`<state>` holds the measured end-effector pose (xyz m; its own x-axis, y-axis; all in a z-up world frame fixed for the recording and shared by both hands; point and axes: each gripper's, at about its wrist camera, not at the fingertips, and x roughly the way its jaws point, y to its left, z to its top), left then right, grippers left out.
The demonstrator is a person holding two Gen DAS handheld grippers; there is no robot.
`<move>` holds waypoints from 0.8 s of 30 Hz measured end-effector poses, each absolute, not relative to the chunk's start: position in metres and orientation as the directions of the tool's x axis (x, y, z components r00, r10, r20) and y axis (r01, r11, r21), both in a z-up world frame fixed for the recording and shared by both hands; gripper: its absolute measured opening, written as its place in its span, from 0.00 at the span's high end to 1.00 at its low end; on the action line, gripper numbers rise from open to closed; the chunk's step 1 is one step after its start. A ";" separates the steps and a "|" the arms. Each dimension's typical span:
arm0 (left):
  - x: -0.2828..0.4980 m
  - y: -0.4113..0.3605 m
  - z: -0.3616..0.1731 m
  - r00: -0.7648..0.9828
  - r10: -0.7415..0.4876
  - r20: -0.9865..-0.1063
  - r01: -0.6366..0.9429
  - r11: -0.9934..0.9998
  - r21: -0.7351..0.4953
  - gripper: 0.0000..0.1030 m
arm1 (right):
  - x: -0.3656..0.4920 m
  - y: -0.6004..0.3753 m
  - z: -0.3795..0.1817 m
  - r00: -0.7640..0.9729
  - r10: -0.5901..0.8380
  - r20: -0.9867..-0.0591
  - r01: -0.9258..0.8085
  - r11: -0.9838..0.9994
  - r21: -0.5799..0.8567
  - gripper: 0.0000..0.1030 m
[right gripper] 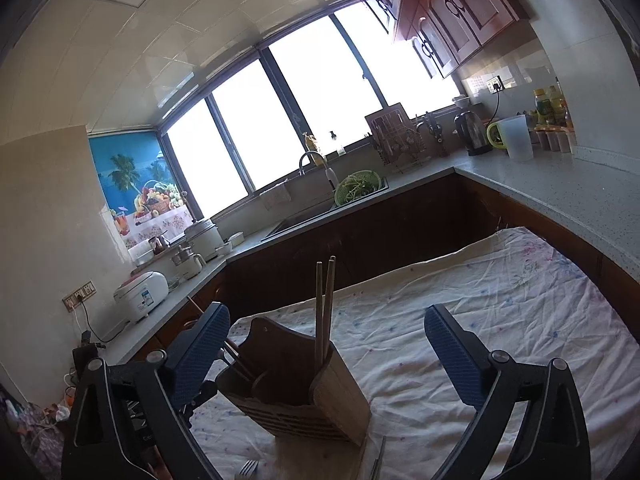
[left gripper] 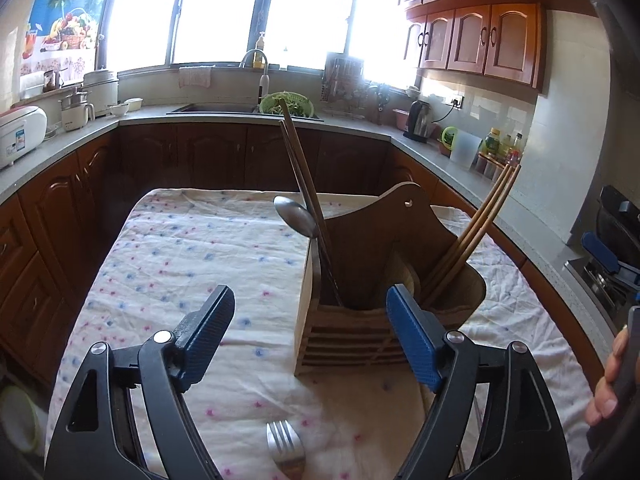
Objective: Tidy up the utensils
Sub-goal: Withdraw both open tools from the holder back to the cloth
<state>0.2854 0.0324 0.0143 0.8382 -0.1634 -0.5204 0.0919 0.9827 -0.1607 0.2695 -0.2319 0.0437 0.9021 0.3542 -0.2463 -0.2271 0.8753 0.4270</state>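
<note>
1. The left wrist view looks forward and slightly down along its claw (left gripper: 310, 338), close to the wooden utensil holder (left gripper: 384, 280) on the bench (left gripper: 192, 248).
2. The right wrist view, rolled sideways, faces the holder (right gripper: 296, 384) from nearby.
3. Both views share the holder, bench, sink (left gripper: 216, 109) and far window (left gripper: 224, 8).

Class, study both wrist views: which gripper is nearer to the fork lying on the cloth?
Left. The fork lies just under and between the left gripper's open fingers. In the right wrist view the fork sits at the bottom edge, left of the right gripper.
</note>
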 end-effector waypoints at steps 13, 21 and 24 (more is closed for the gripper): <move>0.214 0.034 0.007 0.821 -0.194 -0.536 0.078 0.970 -0.232 0.14 | 0.204 -0.277 0.005 0.894 0.289 -0.342 -0.103 0.876 0.471 0.01; 0.189 0.021 -0.007 0.792 -0.226 -0.567 0.095 0.963 -0.251 0.13 | 0.168 -0.290 -0.014 0.881 0.266 -0.391 -0.061 0.884 0.463 0.01; 0.184 0.013 -0.012 0.780 -0.237 -0.579 0.109 0.963 -0.247 0.13 | 0.156 -0.293 -0.021 0.879 0.253 -0.404 -0.047 0.890 0.454 0.01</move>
<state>0.1840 0.0134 -0.0122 0.7798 -0.2373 -0.5793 0.1093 0.9628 -0.2471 0.1563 -0.2931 -0.0208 0.8792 0.2531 -0.4038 -0.0475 0.8896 0.4543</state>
